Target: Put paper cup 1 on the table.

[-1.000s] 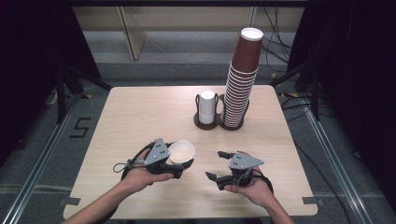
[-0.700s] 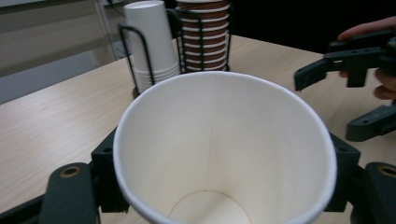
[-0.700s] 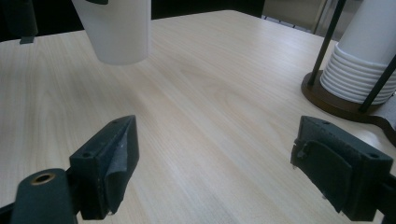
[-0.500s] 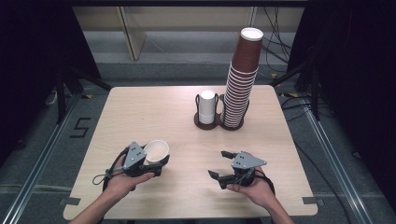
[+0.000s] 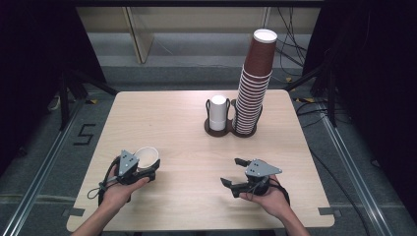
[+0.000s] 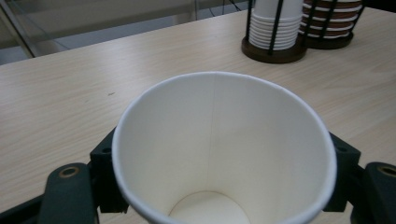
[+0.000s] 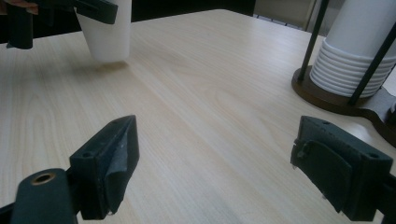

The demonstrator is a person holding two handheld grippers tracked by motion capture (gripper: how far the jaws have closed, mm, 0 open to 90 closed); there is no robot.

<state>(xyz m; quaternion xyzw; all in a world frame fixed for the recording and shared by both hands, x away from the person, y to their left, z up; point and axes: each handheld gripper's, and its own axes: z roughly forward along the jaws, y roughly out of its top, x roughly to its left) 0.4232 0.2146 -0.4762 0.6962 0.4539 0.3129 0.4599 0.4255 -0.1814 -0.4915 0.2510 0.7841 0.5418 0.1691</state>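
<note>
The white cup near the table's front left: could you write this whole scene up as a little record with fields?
Held item: white paper cup, mouth up, empty
Holder: left gripper, jaws on the cup's sides
Other tool: right gripper, jaws apart, nothing between them
Surface: wooden table
Far side: white cup stack beside tall brown cup stack, both in a dark rack

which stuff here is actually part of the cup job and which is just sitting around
In the job:
- white paper cup, clamped in the left gripper
- white cup stack in its holder
- right gripper, open and idle

Lying about:
- tall brown cup stack
- cables on the floor behind the table
</note>
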